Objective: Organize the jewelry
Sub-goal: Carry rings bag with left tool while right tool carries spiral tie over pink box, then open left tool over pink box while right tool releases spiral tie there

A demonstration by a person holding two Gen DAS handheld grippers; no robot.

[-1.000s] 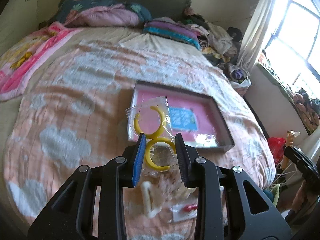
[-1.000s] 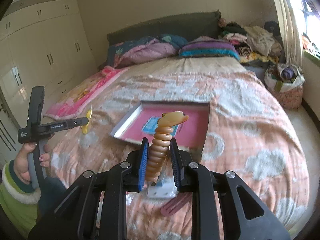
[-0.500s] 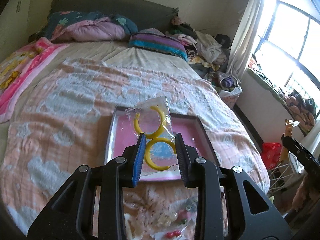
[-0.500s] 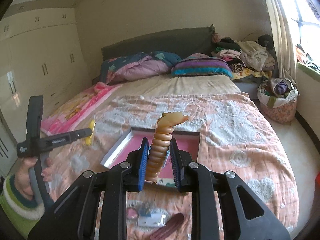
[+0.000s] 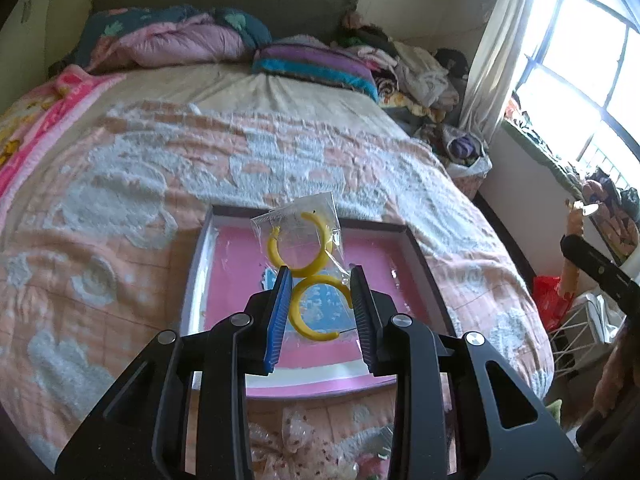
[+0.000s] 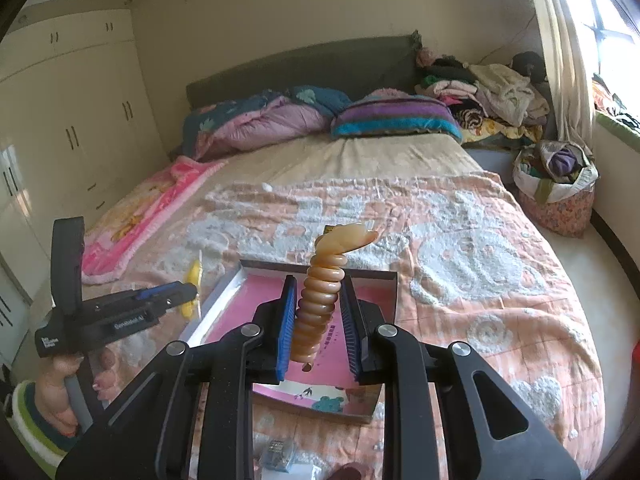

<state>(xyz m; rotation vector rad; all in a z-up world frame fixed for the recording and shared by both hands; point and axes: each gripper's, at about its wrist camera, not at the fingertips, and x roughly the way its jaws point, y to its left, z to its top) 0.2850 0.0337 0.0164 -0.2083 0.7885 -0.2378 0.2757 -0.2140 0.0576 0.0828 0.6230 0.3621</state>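
My left gripper [image 5: 319, 276] is shut on a clear bag with two yellow hoop earrings [image 5: 310, 256] and holds it above the pink tray [image 5: 236, 280] on the bed. My right gripper [image 6: 318, 286] is shut on an amber spiral hair clip [image 6: 324, 292], upright between its pads, above the same tray [image 6: 248, 308]. In the right wrist view the left gripper [image 6: 168, 294] shows at the left with the yellow earrings [image 6: 192, 284], held by a hand.
The tray lies on an orange cloud-pattern blanket [image 5: 120, 208]. Loose bagged items [image 5: 304, 444] lie on the blanket near its front edge [image 6: 280, 452]. Pillows [image 6: 392, 118] and clothes are at the headboard. A basket [image 6: 560, 192] stands at the bed's right.
Both grippers have moved up and forward over the bed, and the tray now sits right under each. Both keep hold of their items.
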